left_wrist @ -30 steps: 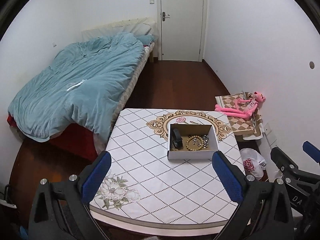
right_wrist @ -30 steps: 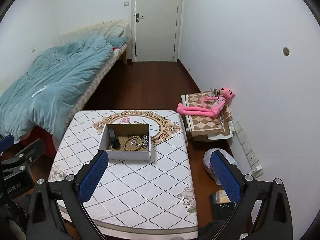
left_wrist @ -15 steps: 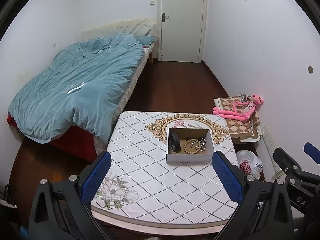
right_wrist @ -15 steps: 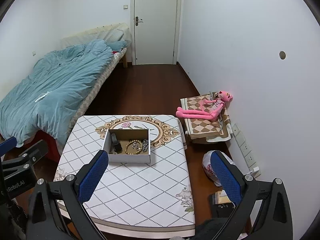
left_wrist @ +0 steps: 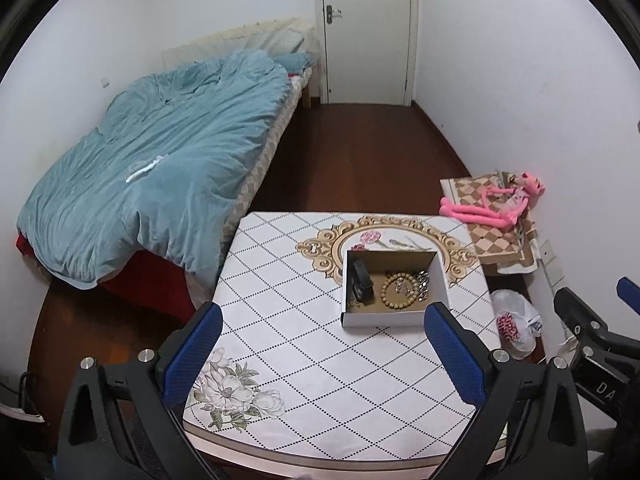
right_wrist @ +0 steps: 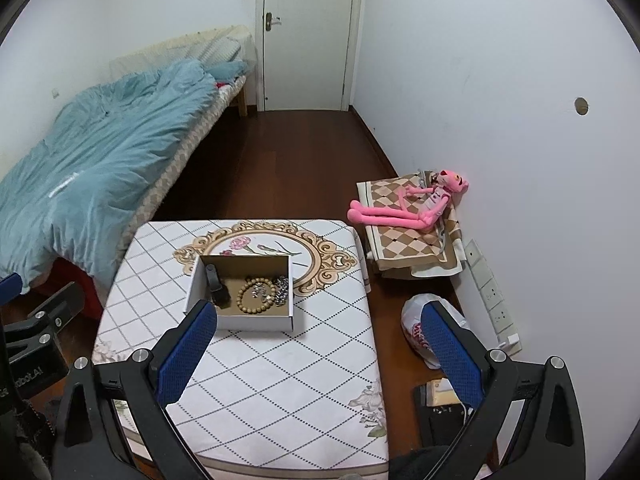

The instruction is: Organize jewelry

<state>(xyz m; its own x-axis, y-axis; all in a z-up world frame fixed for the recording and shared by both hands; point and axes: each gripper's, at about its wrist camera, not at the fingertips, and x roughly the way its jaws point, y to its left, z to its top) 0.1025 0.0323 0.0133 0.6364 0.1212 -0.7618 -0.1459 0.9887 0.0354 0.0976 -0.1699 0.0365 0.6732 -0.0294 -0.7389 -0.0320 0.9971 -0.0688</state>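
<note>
A white cardboard box (left_wrist: 394, 317) (right_wrist: 256, 323) stands on the patterned table (left_wrist: 280, 320) (right_wrist: 280, 380). Inside lie a wooden bead bracelet (left_wrist: 394, 286) (right_wrist: 256, 295), a silvery chain (left_wrist: 422, 282) (right_wrist: 282, 290) and a black watch (left_wrist: 362, 284) (right_wrist: 216, 288). My left gripper (left_wrist: 320, 354) is open and empty, held high above the table's near edge. My right gripper (right_wrist: 318, 354) is open and empty, above the table's near right side. Each gripper shows at the edge of the other's view.
A bed with a blue duvet (left_wrist: 152, 160) stands to the left. A pink plush toy (right_wrist: 404, 208) lies on a checkered cushion at the right wall. A plastic bag (right_wrist: 416, 328) lies on the wooden floor. A white door (right_wrist: 308, 36) is at the back.
Both grippers have drawn back and risen, so the table and box look slightly smaller and lower in view. The jaws have stayed open.
</note>
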